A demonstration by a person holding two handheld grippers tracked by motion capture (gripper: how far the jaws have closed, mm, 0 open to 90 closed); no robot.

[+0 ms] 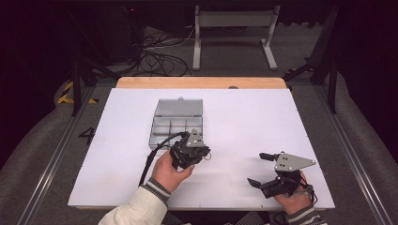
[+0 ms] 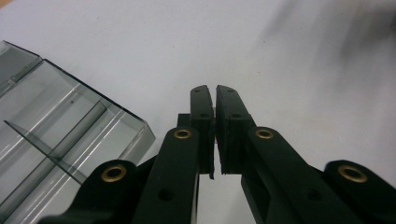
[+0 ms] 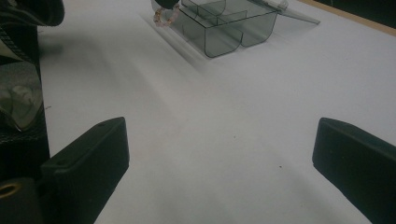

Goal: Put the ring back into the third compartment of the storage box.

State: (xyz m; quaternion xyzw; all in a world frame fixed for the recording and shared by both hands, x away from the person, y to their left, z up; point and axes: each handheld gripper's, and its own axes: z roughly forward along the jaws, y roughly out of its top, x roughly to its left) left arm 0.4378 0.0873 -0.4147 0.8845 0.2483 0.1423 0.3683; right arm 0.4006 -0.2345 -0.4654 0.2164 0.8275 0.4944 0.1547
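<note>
Just beyond the left tongs [image 1: 202, 152] sits the open clear compartment box [image 1: 176, 123]; they are pinched nearly closed, perhaps on a small ring. Right tongs [image 1: 262, 169] gape wide, idle on the white surface [image 1: 253, 122].

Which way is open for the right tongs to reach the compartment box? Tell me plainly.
Probably yes. The right tongs stand open, and bare white table lies between them and the clear compartment box. The left tongs sit near the box's front corner and might crowd that side.
</note>
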